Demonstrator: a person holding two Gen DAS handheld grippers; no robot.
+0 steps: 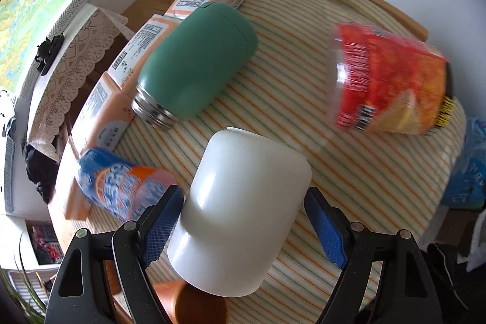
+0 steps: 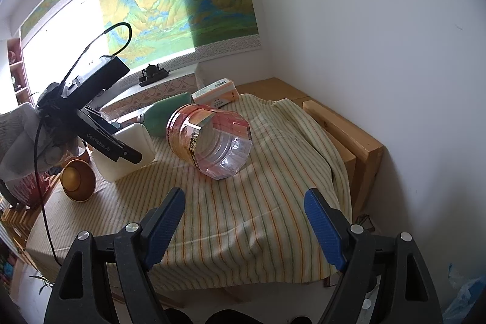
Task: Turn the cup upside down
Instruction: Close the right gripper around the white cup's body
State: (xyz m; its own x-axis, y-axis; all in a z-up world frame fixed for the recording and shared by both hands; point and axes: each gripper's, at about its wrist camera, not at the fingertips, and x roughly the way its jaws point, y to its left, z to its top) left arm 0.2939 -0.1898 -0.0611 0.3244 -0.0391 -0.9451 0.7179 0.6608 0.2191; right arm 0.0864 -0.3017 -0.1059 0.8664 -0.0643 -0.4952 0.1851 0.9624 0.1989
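Sitting between the open left claw (image 1: 244, 228), white cup (image 1: 243, 217).

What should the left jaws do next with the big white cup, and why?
Probably pull straight back from the white cup. It already seems to stand upside down on the striped cloth, closed end up, and the left gripper has its jaws spread on either side of it, the left pad close against it and the right one clear. The flip looks finished, so backing off gently avoids knocking it.
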